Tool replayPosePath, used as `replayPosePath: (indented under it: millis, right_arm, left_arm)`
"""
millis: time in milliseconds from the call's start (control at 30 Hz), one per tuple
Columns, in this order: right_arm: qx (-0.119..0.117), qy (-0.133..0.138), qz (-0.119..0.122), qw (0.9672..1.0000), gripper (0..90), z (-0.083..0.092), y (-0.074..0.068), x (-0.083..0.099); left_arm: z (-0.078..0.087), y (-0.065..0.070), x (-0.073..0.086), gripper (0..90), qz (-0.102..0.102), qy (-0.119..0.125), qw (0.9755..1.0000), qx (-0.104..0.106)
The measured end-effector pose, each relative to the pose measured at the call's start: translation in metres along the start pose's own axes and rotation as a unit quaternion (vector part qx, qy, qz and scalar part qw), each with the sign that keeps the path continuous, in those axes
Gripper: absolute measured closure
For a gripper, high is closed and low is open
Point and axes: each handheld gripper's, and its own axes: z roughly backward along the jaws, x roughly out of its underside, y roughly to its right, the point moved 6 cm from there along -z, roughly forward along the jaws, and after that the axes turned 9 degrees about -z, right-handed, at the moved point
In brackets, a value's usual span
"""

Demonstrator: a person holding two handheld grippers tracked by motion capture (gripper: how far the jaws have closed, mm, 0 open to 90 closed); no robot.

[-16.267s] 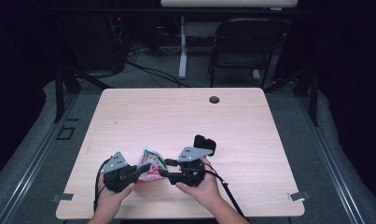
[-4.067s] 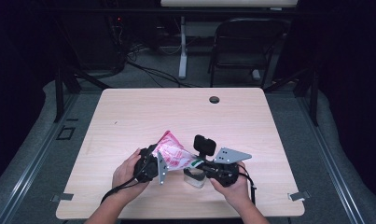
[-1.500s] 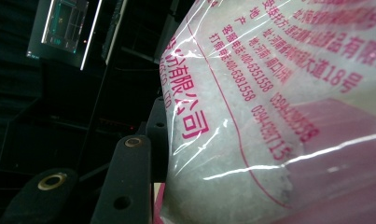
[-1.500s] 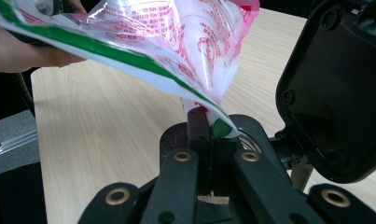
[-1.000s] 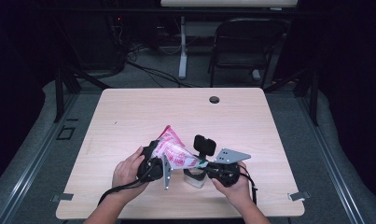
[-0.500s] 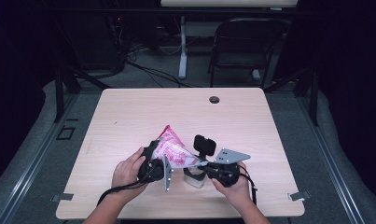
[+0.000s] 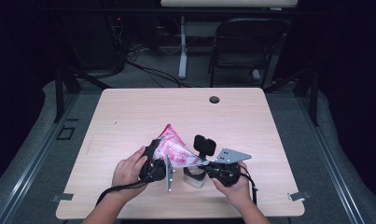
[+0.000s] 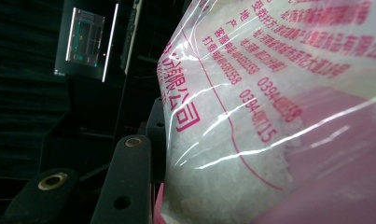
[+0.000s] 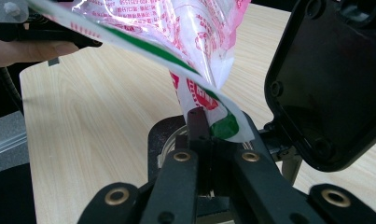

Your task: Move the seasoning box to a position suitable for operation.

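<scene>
A clear plastic bag (image 7: pixel 172 148) with pink print holds white granules and slants down to the right. My left gripper (image 7: pixel 163 156) is shut on its upper body; in the left gripper view the bag (image 8: pixel 269 116) presses against one of the black fingers (image 8: pixel 128 182). My right gripper (image 7: pixel 203 164) is shut on the bag's lower corner (image 9: pixel 223 126), the jaws tight together. That corner sits just over a small clear container (image 7: pixel 194 177) with a dark rim (image 9: pixel 163 137). The container's black flip lid (image 7: pixel 205 144) stands open, and the same lid (image 9: pixel 325 79) is close by in the right gripper view.
The light wooden table (image 7: pixel 129 121) has a round cable hole (image 7: pixel 214 99) near its far edge. A dark chair (image 7: pixel 244 46) and cables lie beyond the table. Both hands work near the table's front edge.
Since the oldest frame both hands have shifted right and the bag has been raised and tilted over the container. Over the last second nothing has visibly moved.
</scene>
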Motion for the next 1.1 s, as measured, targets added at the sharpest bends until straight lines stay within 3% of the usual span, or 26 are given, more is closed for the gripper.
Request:
replayPosePath:
  millis: [1100]
  right_arm:
    - [0.002,-0.005,0.000,1.0000,89.1,0.000,0.000,0.001]
  left_arm:
    - [0.004,-0.010,-0.007,65.0,-0.015,0.004,0.9997,-0.021]
